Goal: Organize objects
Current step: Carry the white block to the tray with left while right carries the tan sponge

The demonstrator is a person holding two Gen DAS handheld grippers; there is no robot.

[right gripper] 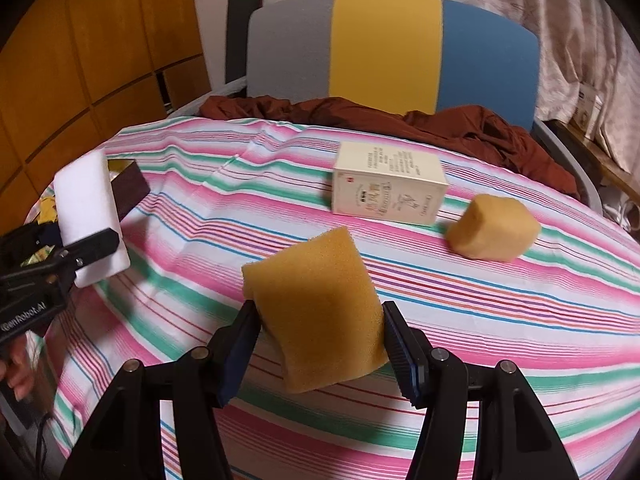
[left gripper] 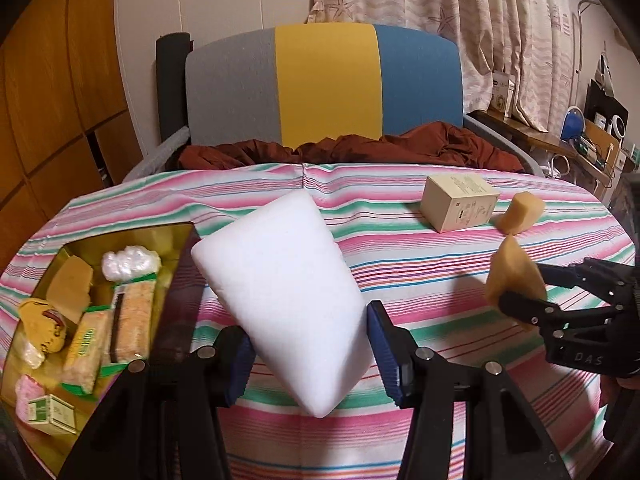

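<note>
Evidently both grippers carry loads toward the box point(left gripper: 120, 300) at the table's left: the left gripper point(left gripper: 312, 356) clamps a white foam block point(left gripper: 276, 280), the right gripper point(right gripper: 320, 356) a yellow sponge point(right gripper: 316, 312), both lifted clear of the striped cloth point(right gripper: 480, 320).

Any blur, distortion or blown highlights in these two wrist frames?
Left wrist: white foam block nearly blown out, surface detail lost; strong fisheye bend and dark corner vignette. Right wrist: cream box print slightly smeared; yellow sponge sharp, warm cast.
</note>
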